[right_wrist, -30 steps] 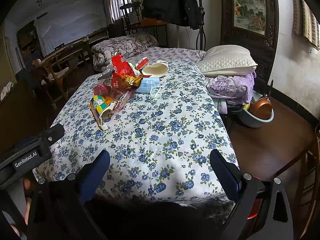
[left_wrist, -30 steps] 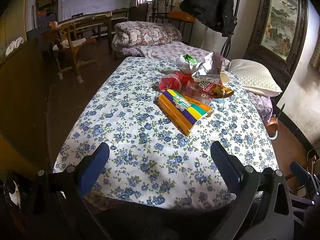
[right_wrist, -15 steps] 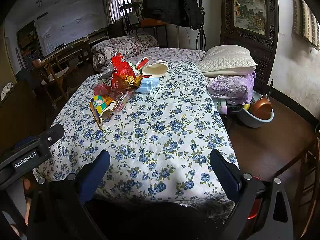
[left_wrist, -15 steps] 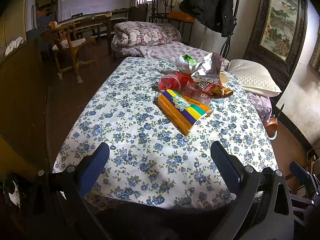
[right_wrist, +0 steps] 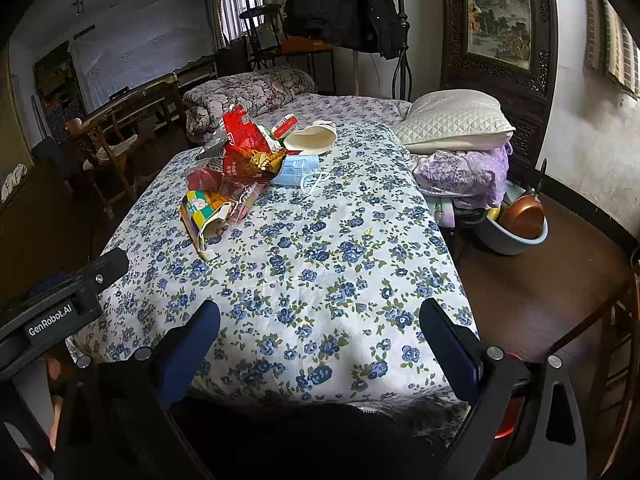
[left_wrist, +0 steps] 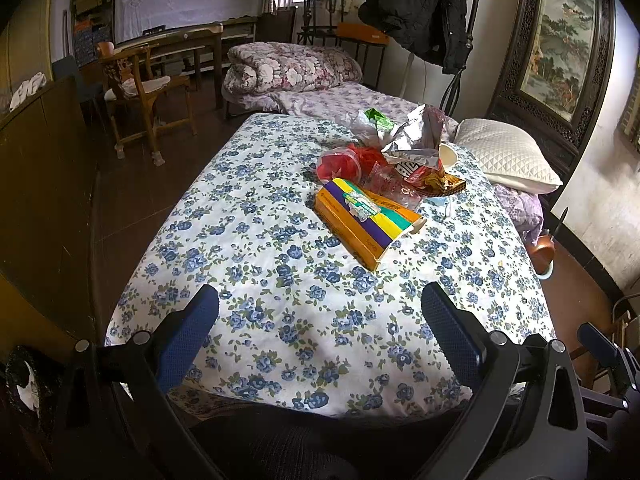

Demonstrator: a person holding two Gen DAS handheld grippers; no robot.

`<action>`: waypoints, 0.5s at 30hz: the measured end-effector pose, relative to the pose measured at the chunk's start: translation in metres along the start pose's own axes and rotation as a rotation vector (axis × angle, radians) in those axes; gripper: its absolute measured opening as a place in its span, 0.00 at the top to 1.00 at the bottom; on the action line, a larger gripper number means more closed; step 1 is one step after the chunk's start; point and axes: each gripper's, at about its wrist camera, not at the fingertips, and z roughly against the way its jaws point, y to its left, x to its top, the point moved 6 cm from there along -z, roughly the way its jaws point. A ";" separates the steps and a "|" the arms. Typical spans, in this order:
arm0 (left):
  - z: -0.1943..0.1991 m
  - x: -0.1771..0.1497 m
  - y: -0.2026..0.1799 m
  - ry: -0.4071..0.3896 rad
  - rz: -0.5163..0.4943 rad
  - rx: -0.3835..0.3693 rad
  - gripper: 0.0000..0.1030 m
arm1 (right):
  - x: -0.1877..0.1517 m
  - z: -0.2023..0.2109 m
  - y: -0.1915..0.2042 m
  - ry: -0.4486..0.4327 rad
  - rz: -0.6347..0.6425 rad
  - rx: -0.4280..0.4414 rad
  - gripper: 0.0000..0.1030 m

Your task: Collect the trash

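The left gripper [left_wrist: 320, 316] is held level and low, its 2 blue-padded fingers [left_wrist: 186, 338] spread wide apart with nothing between them. The right gripper [right_wrist: 320, 320] sits in the same pose, its 2 fingers [right_wrist: 450, 346] equally wide and empty. In the right wrist view the left gripper's black body [right_wrist: 60, 304] shows at the left edge, so the 2 tools are side by side, apart.

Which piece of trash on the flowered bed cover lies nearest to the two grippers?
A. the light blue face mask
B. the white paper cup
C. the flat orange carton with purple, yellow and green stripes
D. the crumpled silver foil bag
C: the flat orange striped carton lies at the near edge of the pile, with the face mask, paper cup and foil bag beyond it.
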 end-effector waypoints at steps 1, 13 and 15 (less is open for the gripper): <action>0.000 0.000 0.000 0.000 0.000 -0.001 0.06 | 0.000 0.000 0.000 0.001 -0.001 0.000 0.05; 0.001 0.000 -0.003 0.003 0.003 -0.003 0.06 | -0.001 0.000 0.000 0.001 0.000 0.001 0.05; 0.001 0.000 -0.003 0.003 0.002 -0.001 0.06 | 0.000 0.000 0.000 0.002 -0.001 0.001 0.05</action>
